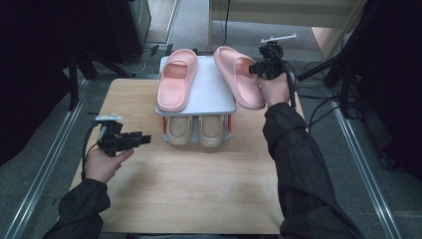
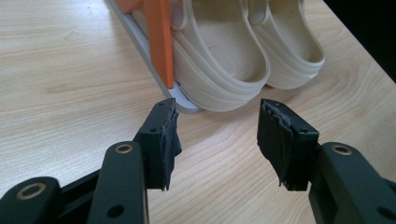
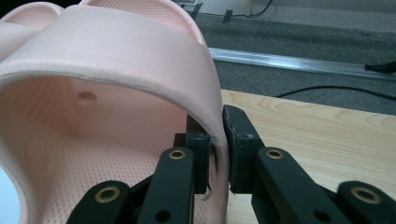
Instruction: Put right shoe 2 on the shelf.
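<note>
Two pink slippers lie on the top shelf of a small grey rack (image 1: pixel 211 94). The left pink slipper (image 1: pixel 175 82) rests flat on the shelf. The right pink slipper (image 1: pixel 241 79) hangs over the shelf's right edge, and my right gripper (image 1: pixel 256 68) is shut on its side wall by the strap. In the right gripper view the jaws (image 3: pixel 217 149) pinch the slipper's pink rim (image 3: pixel 116 70) between them. My left gripper (image 1: pixel 144 139) hovers open over the table left of the rack, nothing between its pads (image 2: pixel 217 140). It points at the two beige slippers (image 2: pixel 219 60) on the lower shelf.
The rack stands at the far middle of a wooden table (image 1: pixel 199 189), with an orange post (image 2: pixel 159 37) at its front corner. The beige pair (image 1: pixel 196 130) pokes out from under the top shelf. Metal rails (image 1: pixel 358 159) and cables run along the floor on both sides.
</note>
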Action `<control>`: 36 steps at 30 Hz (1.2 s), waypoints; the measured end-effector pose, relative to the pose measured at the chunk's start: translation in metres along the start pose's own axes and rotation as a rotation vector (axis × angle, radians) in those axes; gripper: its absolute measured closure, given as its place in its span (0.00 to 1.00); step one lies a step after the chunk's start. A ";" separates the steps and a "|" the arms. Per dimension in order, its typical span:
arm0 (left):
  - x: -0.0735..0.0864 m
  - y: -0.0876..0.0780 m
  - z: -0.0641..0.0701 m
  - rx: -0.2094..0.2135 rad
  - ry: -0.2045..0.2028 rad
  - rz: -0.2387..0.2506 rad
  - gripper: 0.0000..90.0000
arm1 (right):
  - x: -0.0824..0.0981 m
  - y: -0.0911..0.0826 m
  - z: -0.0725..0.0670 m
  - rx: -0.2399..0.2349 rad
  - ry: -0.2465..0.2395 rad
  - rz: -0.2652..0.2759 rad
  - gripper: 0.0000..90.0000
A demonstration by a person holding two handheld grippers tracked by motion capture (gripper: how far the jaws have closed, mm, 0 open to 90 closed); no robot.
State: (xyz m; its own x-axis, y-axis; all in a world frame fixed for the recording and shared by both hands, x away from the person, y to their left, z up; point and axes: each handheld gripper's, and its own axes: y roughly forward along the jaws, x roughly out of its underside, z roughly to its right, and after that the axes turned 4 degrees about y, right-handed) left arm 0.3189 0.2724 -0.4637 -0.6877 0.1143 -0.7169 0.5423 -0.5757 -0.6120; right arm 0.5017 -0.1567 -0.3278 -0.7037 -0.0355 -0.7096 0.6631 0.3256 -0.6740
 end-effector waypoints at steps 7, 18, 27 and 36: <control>0.000 0.001 -0.002 0.006 0.002 -0.007 0.53 | -0.002 0.022 -0.017 0.012 0.018 -0.011 0.90; 0.000 0.004 -0.001 0.014 0.011 -0.027 0.53 | -0.007 0.037 -0.035 0.026 0.060 0.000 0.86; 0.000 0.004 -0.001 0.015 0.008 -0.028 0.52 | -0.004 0.033 -0.046 -0.018 0.021 -0.008 0.74; 0.000 0.005 0.000 0.020 0.009 -0.029 0.51 | 0.003 0.031 -0.053 -0.094 0.020 -0.010 0.67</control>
State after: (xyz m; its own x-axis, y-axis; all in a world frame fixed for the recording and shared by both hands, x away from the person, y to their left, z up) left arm 0.3220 0.2700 -0.4664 -0.6986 0.1383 -0.7020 0.5125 -0.5879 -0.6258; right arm 0.5062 -0.0962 -0.3399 -0.7158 -0.0209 -0.6980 0.6296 0.4128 -0.6581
